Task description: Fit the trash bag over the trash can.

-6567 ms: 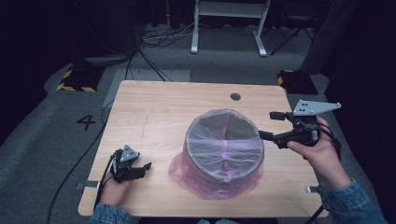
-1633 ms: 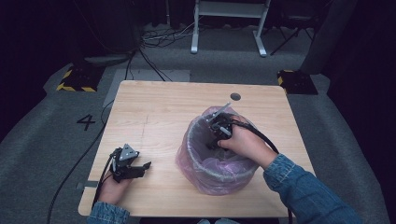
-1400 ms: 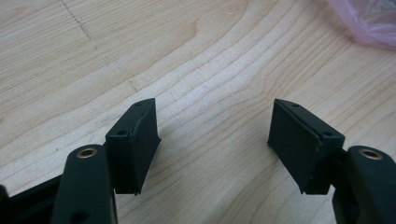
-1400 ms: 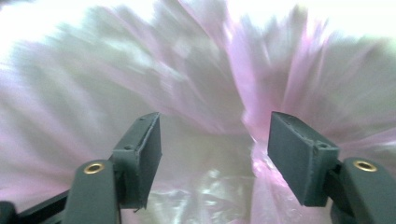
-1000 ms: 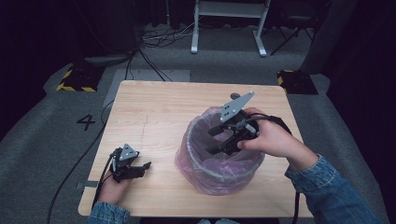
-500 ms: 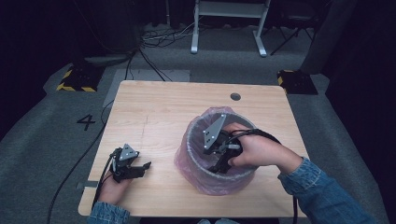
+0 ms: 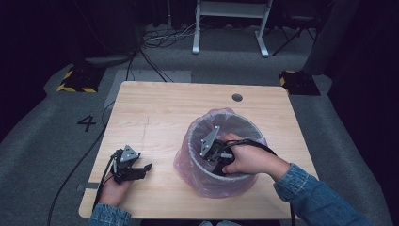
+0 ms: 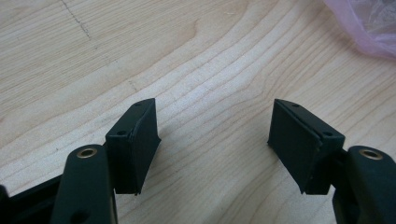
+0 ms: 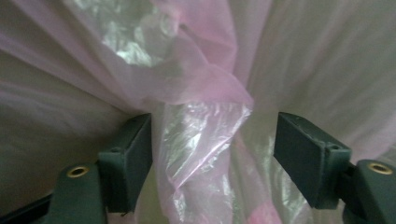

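A round grey bin (image 7: 244, 123) stands on the wooden table (image 7: 160, 108), lined with a thin pink plastic bag (image 7: 187, 162) that drapes over its rim and down the outside. My right gripper (image 7: 217, 164) reaches down inside the bin, its grey plate near the left inner wall. Its jaws have just been opening and stand open. In the right gripper view a crumpled fold of the pink bag (image 9: 201, 98) hangs between them, not pinched, around the right gripper (image 9: 212, 140). My left gripper (image 7: 147, 168) rests on the table left of the bin, open and empty (image 8: 212, 126).
A round cable hole (image 7: 237, 97) sits near the table's far edge. In the left gripper view a corner of the pink bag (image 8: 369, 21) lies at the upper right on the table (image 8: 187, 56). Cables trail off the table's front left. A white stand's legs (image 7: 230, 28) rise beyond it.
My right gripper has sunk from above the bin's rim down into the bag-lined bin and shifted slightly left. The left gripper has stayed where it was.
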